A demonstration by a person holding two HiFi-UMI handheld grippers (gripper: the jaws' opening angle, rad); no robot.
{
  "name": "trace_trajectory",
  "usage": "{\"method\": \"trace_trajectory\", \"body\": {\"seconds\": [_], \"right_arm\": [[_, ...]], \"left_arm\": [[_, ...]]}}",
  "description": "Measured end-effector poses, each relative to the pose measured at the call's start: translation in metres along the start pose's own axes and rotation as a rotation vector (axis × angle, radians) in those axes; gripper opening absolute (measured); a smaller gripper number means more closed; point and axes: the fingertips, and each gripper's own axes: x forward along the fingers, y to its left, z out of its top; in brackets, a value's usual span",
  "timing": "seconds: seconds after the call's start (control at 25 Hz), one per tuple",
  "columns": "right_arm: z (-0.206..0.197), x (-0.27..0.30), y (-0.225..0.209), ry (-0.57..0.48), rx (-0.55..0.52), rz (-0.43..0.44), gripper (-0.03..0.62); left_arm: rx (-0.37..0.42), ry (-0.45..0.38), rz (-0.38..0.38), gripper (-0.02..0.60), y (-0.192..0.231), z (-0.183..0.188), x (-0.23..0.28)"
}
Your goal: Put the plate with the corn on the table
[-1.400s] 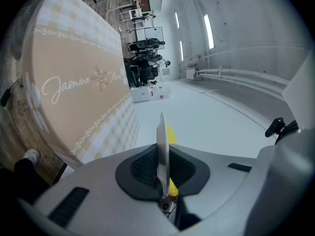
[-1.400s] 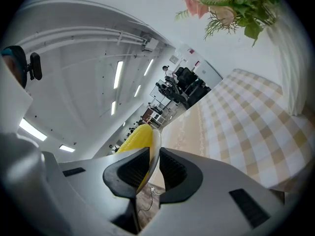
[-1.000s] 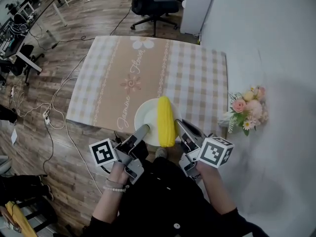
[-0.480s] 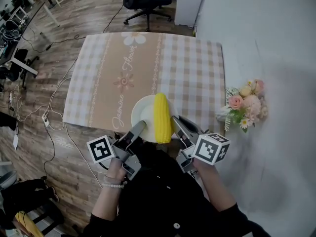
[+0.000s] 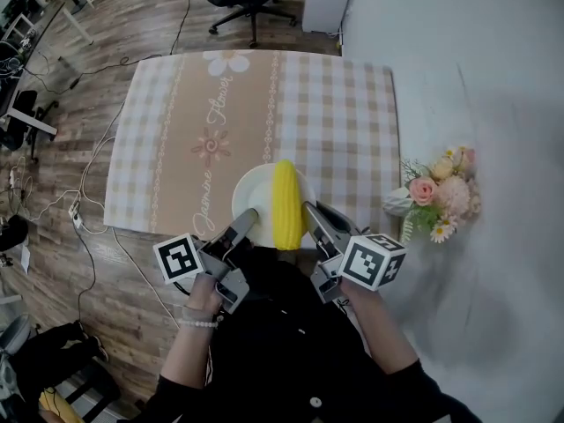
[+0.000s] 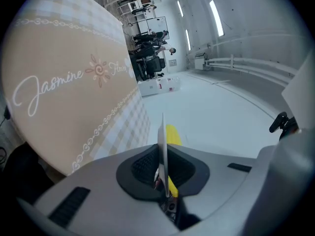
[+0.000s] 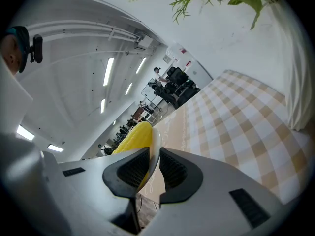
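While left gripper [image 5: 245, 219] and right gripper [image 5: 310, 211] clamp opposite rims of the stiff, likely breakable plate [image 5: 252, 192], its loose corn [image 5: 285, 203] could roll.

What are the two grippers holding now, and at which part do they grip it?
Both hold the white plate with the corn: the left gripper clamps its near-left rim, the right gripper its near-right rim.
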Motion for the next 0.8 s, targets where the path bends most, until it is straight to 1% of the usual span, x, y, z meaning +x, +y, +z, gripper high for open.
{"method": "trace_trajectory", "body": {"seconds": [0.2, 0.8], "right_arm": [[0.004, 0.015, -0.011, 0.0, -0.001, -0.032, 0.094], [0.01, 0.066, -0.06, 0.005, 0.068, -0.129, 0.091]], "left_arm": [[0.0, 0.026, 0.021, 0.029, 0.013, 0.014, 0.014], [0.026, 0.12, 0.105, 0.028, 0.062, 0.055, 0.059]]}}
